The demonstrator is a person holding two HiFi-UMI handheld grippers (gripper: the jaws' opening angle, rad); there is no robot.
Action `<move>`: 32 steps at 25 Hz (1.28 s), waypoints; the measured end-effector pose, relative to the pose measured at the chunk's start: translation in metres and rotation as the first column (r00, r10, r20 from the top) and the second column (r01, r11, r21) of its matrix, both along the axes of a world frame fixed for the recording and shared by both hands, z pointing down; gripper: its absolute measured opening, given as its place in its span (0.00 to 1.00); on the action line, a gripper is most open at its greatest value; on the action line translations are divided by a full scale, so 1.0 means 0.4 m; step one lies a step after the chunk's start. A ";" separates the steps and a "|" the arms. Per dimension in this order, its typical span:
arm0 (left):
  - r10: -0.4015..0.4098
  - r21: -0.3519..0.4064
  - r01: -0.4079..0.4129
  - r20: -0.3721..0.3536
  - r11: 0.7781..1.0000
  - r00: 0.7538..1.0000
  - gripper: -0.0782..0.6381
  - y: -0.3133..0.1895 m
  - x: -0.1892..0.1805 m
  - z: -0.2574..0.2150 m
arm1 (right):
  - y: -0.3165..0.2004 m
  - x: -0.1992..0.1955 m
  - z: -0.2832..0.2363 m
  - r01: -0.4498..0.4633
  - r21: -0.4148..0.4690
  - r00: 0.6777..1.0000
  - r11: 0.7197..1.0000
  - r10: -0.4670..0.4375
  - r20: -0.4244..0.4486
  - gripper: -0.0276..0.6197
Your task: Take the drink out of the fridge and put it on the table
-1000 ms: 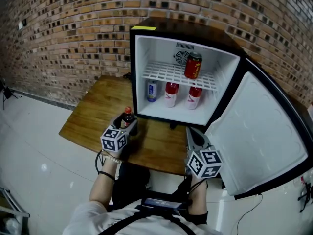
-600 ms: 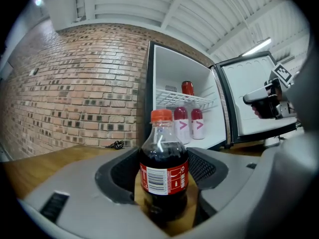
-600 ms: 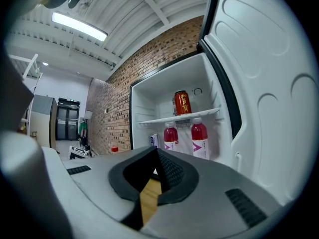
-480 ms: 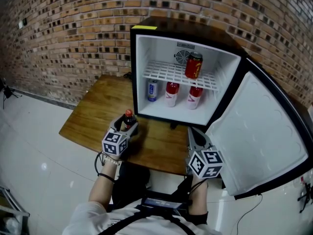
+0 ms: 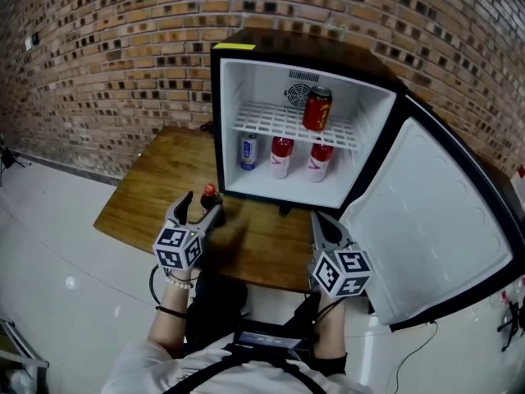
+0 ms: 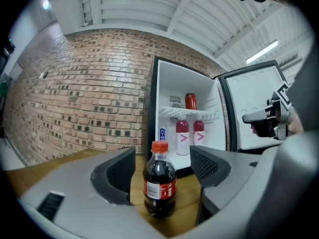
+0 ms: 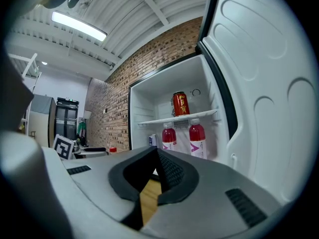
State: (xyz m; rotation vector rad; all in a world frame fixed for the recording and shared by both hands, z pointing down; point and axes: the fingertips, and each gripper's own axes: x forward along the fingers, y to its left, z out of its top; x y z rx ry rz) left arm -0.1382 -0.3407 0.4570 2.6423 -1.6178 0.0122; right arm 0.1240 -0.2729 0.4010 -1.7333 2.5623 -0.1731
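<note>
The left gripper [image 5: 195, 209] was spreading its jaws clear of the cola [image 6: 159, 183] upright on the table [image 5: 139, 195], a gap only its own view caught, and the right gripper [image 7: 155, 163] sat pressed together facing the open fridge [image 5: 246, 80].

- A brown wooden table [image 5: 152, 189] is carrying a black mini fridge with a white interior [image 5: 316, 49] and an upright dark cola bottle with a red cap [image 5: 208, 198].
- A white wire shelf [image 5: 269, 122] is bearing one red can [image 5: 317, 109].
</note>
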 end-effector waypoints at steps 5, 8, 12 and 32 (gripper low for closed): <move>-0.004 0.038 0.001 0.060 0.999 0.998 0.29 0.078 0.059 -0.096 | 0.002 0.011 0.002 -0.012 -0.001 1.000 1.000 0.012 0.001 0.06; 0.079 0.052 -0.083 0.068 0.995 0.995 0.14 0.100 0.140 -0.115 | 0.003 0.007 0.005 -0.011 -0.005 1.000 1.000 0.011 -0.005 0.06; 0.140 0.029 -0.141 0.037 0.990 0.989 0.12 0.097 0.222 -0.102 | 0.006 0.010 0.014 -0.017 -0.012 1.000 1.000 0.017 -0.015 0.06; 0.218 -0.066 -0.215 0.040 0.974 0.975 0.10 0.060 0.368 -0.039 | -0.012 0.026 0.059 -0.070 -0.046 0.996 0.996 0.067 -0.060 0.06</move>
